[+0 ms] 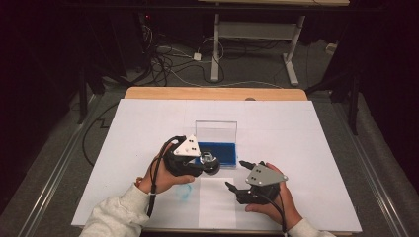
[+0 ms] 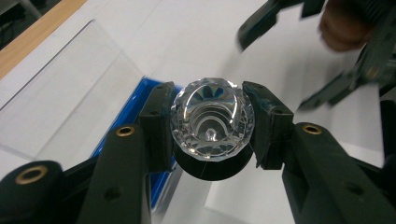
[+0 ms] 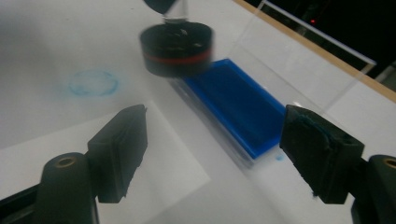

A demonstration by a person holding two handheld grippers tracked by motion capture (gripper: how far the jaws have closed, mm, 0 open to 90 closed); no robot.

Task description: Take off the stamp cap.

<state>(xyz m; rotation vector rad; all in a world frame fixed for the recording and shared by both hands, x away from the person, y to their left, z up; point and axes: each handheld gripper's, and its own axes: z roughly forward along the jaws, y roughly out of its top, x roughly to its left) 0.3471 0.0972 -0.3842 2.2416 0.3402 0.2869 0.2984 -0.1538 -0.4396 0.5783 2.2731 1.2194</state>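
A round stamp (image 2: 212, 116) with a faceted clear crystal knob and a black base is clamped between the pads of my left gripper (image 2: 212, 123). From above, the left gripper (image 1: 207, 162) holds this stamp (image 1: 210, 161) at the near edge of a blue ink pad (image 1: 225, 152) that lies in a clear case. My right gripper (image 1: 234, 174) stands open to the right of the stamp, nothing between its jaws. In the right gripper view, the right gripper (image 3: 215, 126) faces the ink pad (image 3: 238, 105), and the stamp (image 3: 176, 44) hangs above the pad's end.
The case's clear lid (image 1: 216, 131) stands upright behind the pad. A white paper sheet (image 1: 216, 200) lies near the front edge. A faint blue ring mark (image 1: 184, 192) sits on the white table cover (image 1: 306, 148) left of the sheet.
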